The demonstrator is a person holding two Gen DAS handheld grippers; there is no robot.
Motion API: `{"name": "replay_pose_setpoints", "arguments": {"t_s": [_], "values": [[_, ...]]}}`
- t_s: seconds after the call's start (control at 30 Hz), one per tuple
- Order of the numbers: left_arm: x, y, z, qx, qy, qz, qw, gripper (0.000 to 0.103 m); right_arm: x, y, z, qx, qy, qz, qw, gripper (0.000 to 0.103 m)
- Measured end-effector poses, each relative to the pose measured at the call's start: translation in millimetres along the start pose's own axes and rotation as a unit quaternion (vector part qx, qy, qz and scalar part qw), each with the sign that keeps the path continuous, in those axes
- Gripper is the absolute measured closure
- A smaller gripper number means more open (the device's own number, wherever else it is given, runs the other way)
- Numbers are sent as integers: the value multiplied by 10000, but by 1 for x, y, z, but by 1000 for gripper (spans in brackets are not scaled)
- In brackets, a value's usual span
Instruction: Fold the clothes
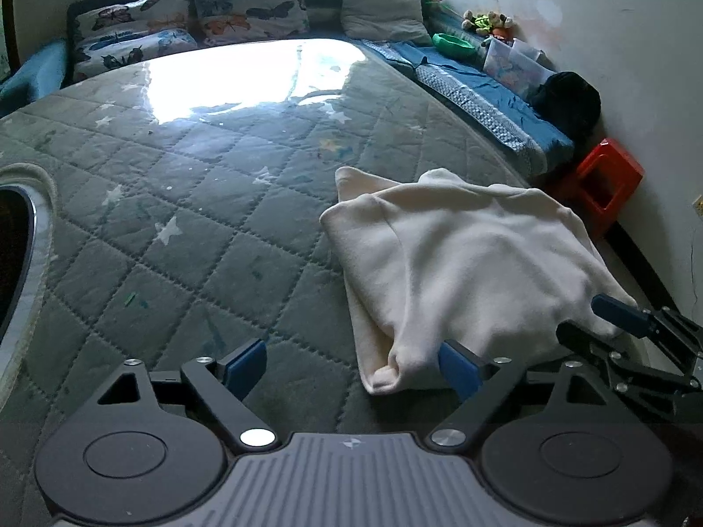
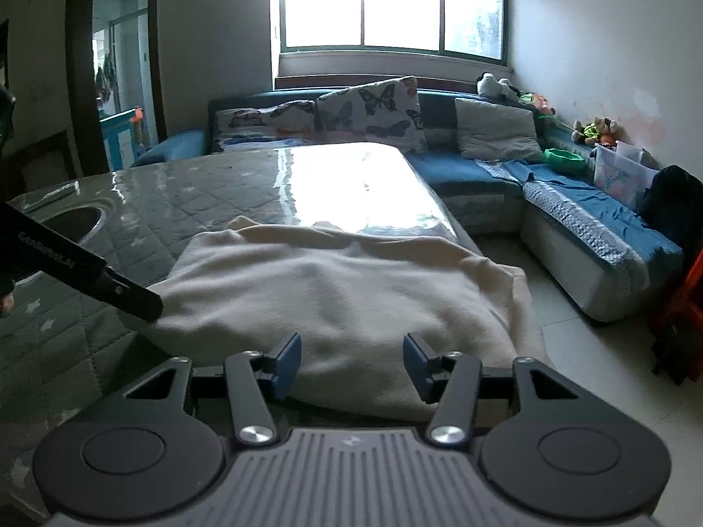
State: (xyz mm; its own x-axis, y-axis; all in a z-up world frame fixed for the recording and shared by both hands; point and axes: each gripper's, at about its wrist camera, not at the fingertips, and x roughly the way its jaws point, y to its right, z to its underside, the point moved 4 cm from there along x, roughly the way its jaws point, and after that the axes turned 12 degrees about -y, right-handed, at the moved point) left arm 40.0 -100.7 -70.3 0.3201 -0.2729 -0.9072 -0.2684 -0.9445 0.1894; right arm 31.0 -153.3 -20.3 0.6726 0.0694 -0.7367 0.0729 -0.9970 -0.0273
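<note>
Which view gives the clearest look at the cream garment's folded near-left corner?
The left wrist view: the cream garment shows its whole outline, with the tucked corner beside the open left gripper. The right wrist view shows the garment lengthwise, its near edge behind the open right gripper, that corner unclear.

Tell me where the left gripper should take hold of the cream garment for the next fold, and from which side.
Grip the bunched near-left corner of the cream garment, where the layers gather into a small roll standing off the quilted table cover. Come in low from the near edge: the left gripper is open and already straddles that corner, so closing there probably pinches all the layers.
</note>
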Motion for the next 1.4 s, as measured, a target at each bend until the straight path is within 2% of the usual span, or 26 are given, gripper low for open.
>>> {"name": "replay_pose_setpoints", "arguments": {"t_s": [0.13,0.17,0.27,0.33,0.43,0.5,0.6,0.67,0.8,1.4], "values": [[-4,-2,6,8,36,-118,9999,3,-3,-6,2,42,-56,-110,9999,37],[-5,-4,8,-5,41,-140,9999,0,-4,-8,4,58,-70,-147,9999,30],[-9,-7,14,-51,83,-168,9998,0,-6,-15,7,79,-104,-238,9996,26],[-11,-9,18,-75,84,-162,9998,0,-7,-19,9,83,-136,-292,9994,18],[-12,-12,24,-137,9,-182,9997,0,-7,-25,12,93,-163,-341,9992,16],[-11,-15,29,-166,-25,-211,9996,0,-7,-28,14,122,-212,-371,9990,9],[-13,-18,36,-246,-42,-249,9994,0,-11,-34,16,145,-198,-329,9992,6],[-16,-21,40,-286,8,-298,9991,0,-14,-37,17,135,-171,-285,9994,0],[-24,-24,47,-247,129,-443,9986,0,-18,-44,21,64,-147,-244,9996,0],[-24,-28,69,-361,13,-518,9980,0,-17,-49,32,234,-268,-110,9993,0]]}}
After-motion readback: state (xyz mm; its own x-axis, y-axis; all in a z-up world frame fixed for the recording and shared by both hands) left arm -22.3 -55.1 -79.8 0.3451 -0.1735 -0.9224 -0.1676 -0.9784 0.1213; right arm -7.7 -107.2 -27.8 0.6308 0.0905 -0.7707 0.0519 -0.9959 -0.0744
